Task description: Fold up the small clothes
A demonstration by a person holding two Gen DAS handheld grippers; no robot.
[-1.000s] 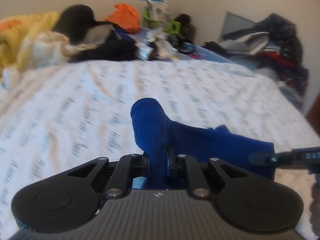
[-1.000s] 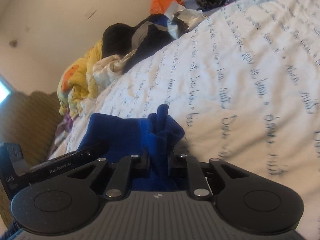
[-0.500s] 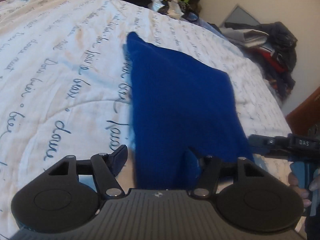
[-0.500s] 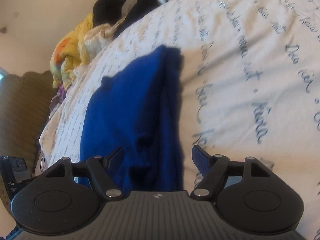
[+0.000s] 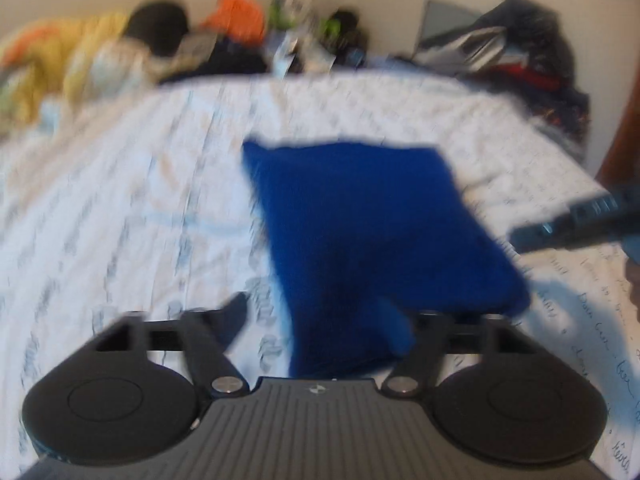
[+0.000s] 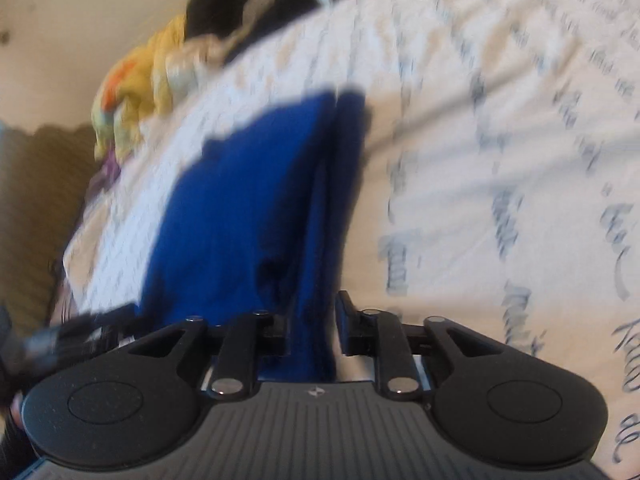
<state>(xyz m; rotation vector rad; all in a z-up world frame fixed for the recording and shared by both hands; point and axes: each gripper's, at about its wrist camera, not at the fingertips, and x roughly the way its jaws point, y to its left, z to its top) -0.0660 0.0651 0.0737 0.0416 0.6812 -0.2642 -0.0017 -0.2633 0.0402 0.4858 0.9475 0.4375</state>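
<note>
A blue knitted garment [image 5: 372, 236] lies flat on the white bedspread with blue script [image 5: 120, 220]. My left gripper [image 5: 320, 320] is open at its near edge, with the cloth's near left corner between its fingers. In the right wrist view the same blue garment [image 6: 248, 208] runs away from my right gripper [image 6: 312, 320], whose jaws stand partly closed with a gap on either side of the garment's near right edge. The right gripper also shows in the left wrist view [image 5: 576, 224] at the right. Both views are blurred.
Piles of clothes lie along the far side of the bed: yellow and orange cloth [image 5: 60, 64], black and orange items [image 5: 224, 32], dark clothes at the right [image 5: 532, 60]. A brown headboard [image 6: 36, 200] stands left of the bed.
One second ago both grippers were shut on the bunched blue garment. They opened and it now lies spread flat. Since half a second ago the right jaws have narrowed around its edge.
</note>
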